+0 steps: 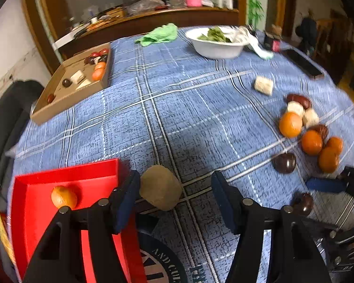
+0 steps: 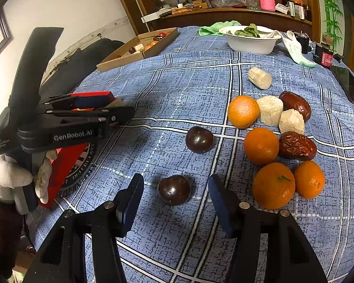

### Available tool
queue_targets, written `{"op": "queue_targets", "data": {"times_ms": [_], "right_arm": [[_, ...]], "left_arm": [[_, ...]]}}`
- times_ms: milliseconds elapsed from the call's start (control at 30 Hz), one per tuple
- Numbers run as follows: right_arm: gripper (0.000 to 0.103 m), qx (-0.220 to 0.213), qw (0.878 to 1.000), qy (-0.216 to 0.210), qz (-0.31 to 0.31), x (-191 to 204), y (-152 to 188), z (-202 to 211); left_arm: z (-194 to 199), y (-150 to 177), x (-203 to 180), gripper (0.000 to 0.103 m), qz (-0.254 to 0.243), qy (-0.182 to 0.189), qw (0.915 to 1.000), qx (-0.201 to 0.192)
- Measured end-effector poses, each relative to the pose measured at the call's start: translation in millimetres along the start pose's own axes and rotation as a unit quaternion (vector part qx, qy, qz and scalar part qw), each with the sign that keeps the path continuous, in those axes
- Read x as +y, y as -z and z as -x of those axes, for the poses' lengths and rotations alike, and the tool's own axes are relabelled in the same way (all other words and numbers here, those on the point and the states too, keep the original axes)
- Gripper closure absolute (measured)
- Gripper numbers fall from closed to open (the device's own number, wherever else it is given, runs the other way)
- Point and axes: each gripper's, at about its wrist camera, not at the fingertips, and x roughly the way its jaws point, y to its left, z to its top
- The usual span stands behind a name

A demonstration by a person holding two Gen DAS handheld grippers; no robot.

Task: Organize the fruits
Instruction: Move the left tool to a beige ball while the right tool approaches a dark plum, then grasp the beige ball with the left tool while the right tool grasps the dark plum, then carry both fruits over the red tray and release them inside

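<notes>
My left gripper (image 1: 175, 194) is open; a brown kiwi (image 1: 160, 190) lies between its fingers, close to the left one, beside a red tray (image 1: 66, 175) that holds one orange (image 1: 63, 197). My right gripper (image 2: 175, 199) is open around a dark round fruit (image 2: 174, 189) on the blue cloth. A second dark fruit (image 2: 199, 139) lies further ahead. Several oranges (image 2: 261, 145), red dates (image 2: 297, 145) and pale cane pieces (image 2: 270, 109) are grouped at the right. The left gripper also shows in the right wrist view (image 2: 94, 108).
A cardboard box (image 1: 59, 103) with sorted fruit stands at the far left of the table. A white bowl (image 2: 250, 43) of greens, a green cloth (image 1: 160, 35), a white cloth and a phone (image 2: 350, 85) lie at the far side. A shelf runs behind.
</notes>
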Motion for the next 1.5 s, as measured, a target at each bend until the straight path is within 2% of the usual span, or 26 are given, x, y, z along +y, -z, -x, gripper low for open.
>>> {"op": "queue_targets", "data": {"times_ms": [67,133,200,233,333,400,533,700,733,800,833,867,967,1100,1233,1367,1500], "right_arm": [[0.041,0.0,1.0,0.0,0.0,-0.1,0.0,0.0],[0.041,0.0,1.0,0.0,0.0,-0.3,-0.1,0.0],[0.041,0.0,1.0,0.0,0.0,-0.3,-0.1,-0.1],[0.041,0.0,1.0,0.0,0.0,-0.3,-0.2,0.0],[0.041,0.0,1.0,0.0,0.0,-0.3,-0.3,0.1],[0.041,0.0,1.0,0.0,0.0,-0.5,-0.3,0.2],[0.041,0.0,1.0,-0.001,0.0,-0.5,-0.4,0.3],[0.04,0.0,1.0,-0.001,0.001,-0.2,-0.4,0.2],[0.04,0.0,1.0,0.0,0.001,-0.2,-0.4,0.1],[0.041,0.001,1.0,0.001,0.005,0.7,-0.4,-0.2],[0.054,0.001,1.0,0.005,0.009,1.7,-0.4,-0.1],[0.076,0.001,1.0,0.006,0.013,3.0,-0.3,0.2],[0.075,0.0,1.0,0.002,0.017,3.6,-0.4,0.8],[0.076,-0.005,1.0,0.003,0.004,-2.6,-0.2,3.5],[0.076,-0.021,1.0,0.002,-0.003,-5.2,-0.2,10.1],[0.075,-0.033,0.999,-0.037,-0.021,-4.1,-3.9,18.6],[0.075,-0.03,0.994,-0.091,-0.053,1.8,-8.9,24.7]], "left_arm": [[6.7,-0.1,-2.5,0.043,-0.005,0.031,0.9995,0.001],[15.6,1.4,-1.2,0.046,0.008,0.102,0.9948,0.005],[24.1,4.4,-0.7,0.051,0.012,0.155,0.9878,0.005],[29.6,6.5,-1.8,0.051,0.007,0.156,0.9877,-0.002],[35.5,8.3,0.3,0.05,-0.003,0.095,0.9953,-0.021],[26.9,6.1,6.6,0.05,0.003,0.066,0.9977,-0.015],[2.6,2.7,10.5,0.05,-0.002,0.024,0.9997,0.005],[-21.0,0.0,2.0,0.05,-0.014,0.008,0.9984,0.055],[-20.9,-1.0,-0.2,0.052,-0.018,0.005,0.9985,0.052],[-18.8,-0.2,-1.9,0.071,-0.022,-0.012,0.9984,0.05],[-16.9,0.1,0.2,0.071,-0.014,-0.008,0.9988,0.047],[-14.2,1.2,2.3,0.071,-0.005,0.0,0.9992,0.041],[1.2,7.1,7.9,0.071,0.021,0.006,0.9996,0.019],[32.5,18.9,19.8,0.071,0.069,0.032,0.9969,-0.019],[67.7,38.9,44.8,0.071,0.135,0.053,0.9875,-0.062],[88.2,63.6,77.7,0.071,0.196,0.055,0.9756,-0.082],[95.5,91.2,109.4,0.071,0.24,0.021,0.9667,-0.085]]}}
